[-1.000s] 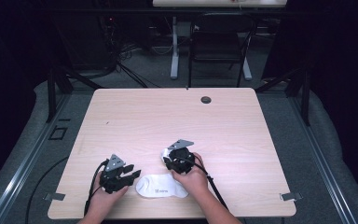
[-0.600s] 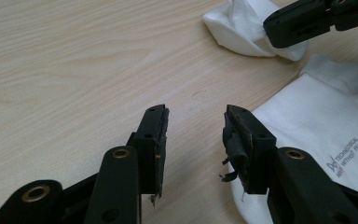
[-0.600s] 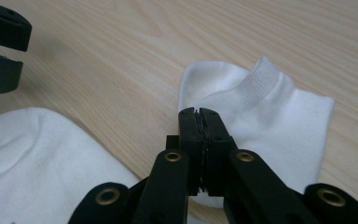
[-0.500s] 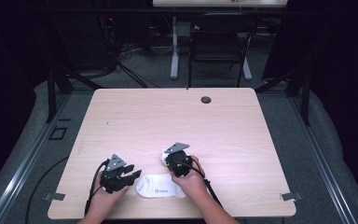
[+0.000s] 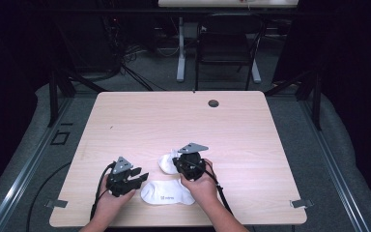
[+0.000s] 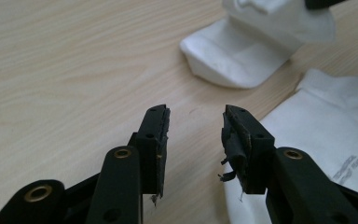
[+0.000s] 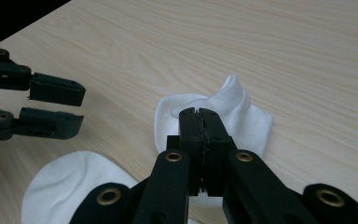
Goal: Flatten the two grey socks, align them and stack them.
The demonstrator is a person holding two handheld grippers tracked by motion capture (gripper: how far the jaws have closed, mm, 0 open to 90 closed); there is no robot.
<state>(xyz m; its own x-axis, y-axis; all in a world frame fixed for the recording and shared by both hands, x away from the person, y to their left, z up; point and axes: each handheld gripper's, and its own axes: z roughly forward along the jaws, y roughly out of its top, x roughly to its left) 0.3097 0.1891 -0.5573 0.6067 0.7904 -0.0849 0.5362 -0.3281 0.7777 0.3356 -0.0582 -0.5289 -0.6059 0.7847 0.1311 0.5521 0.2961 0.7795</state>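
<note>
Step in hand: lifting. The right gripper (image 7: pixel 200 116) has just clenched its jaws on the small white ankle sock (image 7: pixel 242 116) on the light wooden table (image 5: pixel 251 125). The left gripper (image 6: pixel 193 128) stands released beside the second flat white sock (image 5: pixel 166 192). Next move likely: laying the lifted sock onto its mate.

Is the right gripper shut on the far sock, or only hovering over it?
Shut on it: the right gripper has its jaws pressed together, pinching the far sock near its cuff.
</note>
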